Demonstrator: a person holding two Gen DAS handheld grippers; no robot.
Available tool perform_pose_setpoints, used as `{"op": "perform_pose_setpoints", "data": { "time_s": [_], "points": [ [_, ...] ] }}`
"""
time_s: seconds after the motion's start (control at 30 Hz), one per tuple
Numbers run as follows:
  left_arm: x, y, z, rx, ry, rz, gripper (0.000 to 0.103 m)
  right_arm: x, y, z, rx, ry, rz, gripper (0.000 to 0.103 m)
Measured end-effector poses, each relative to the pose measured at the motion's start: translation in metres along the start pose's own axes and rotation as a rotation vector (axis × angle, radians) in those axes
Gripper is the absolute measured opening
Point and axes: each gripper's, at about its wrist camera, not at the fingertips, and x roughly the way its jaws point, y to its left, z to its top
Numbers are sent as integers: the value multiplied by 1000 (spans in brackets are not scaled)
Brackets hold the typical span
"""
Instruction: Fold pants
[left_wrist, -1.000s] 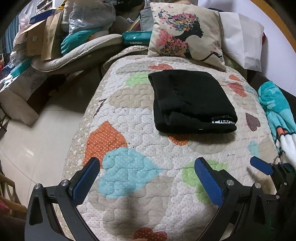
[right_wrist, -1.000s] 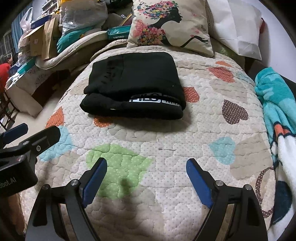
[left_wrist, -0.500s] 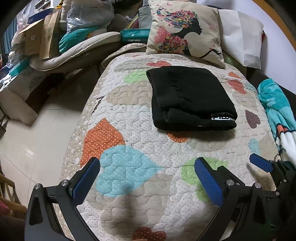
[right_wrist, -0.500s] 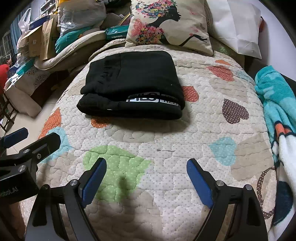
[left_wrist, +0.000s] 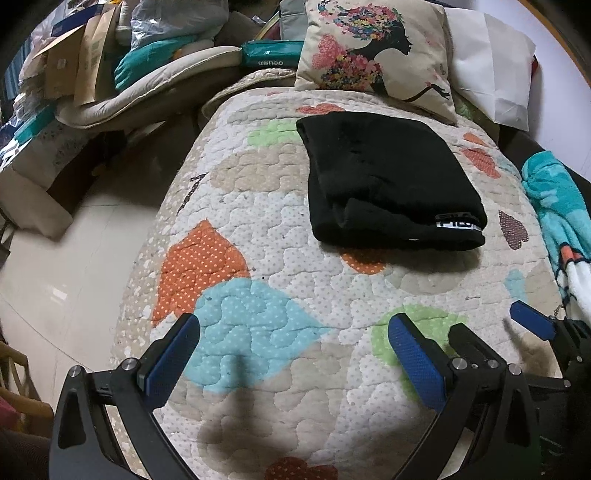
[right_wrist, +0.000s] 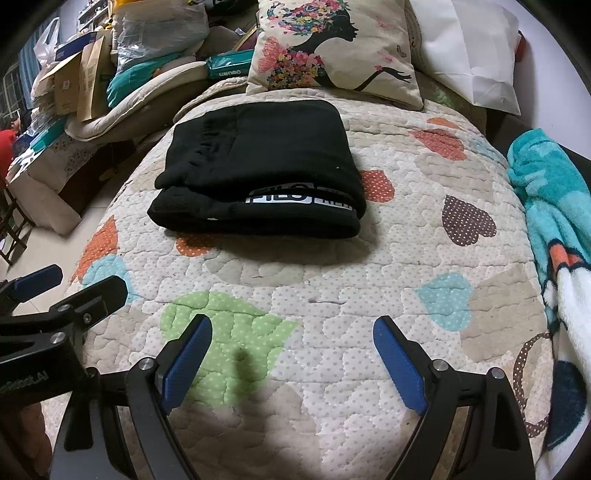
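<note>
Black pants (left_wrist: 384, 181) (right_wrist: 258, 166) lie folded into a compact stack on the heart-patterned quilt (left_wrist: 266, 258) (right_wrist: 369, 266), a white-lettered waistband showing at the near edge. My left gripper (left_wrist: 295, 332) hovers over the quilt well short of the pants, open, with nothing between its blue pads. The right gripper (right_wrist: 291, 332) is likewise open and empty, hanging in front of the stack. Each gripper shows at the edge of the other's view: the right gripper (left_wrist: 532, 325) and the left gripper (right_wrist: 66, 291).
A floral cushion (left_wrist: 376, 59) (right_wrist: 332, 55) and a white pillow (left_wrist: 491, 81) lean at the head of the bed. A teal blanket (left_wrist: 557, 221) (right_wrist: 546, 221) lies along the right side. Boxes, bags and cushions (left_wrist: 110, 66) pile up left, beside tiled floor (left_wrist: 74, 266).
The view from both grippers has shifted only slightly; the pants lie unmoved and both grippers stay open.
</note>
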Motion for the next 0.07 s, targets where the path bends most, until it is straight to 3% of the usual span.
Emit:
{"op": "perform_pose_setpoints", "data": {
  "time_s": [0.07],
  "points": [
    [2, 0, 0, -5, 8, -5, 102, 1, -3, 0, 8, 5, -1, 93]
  ]
}}
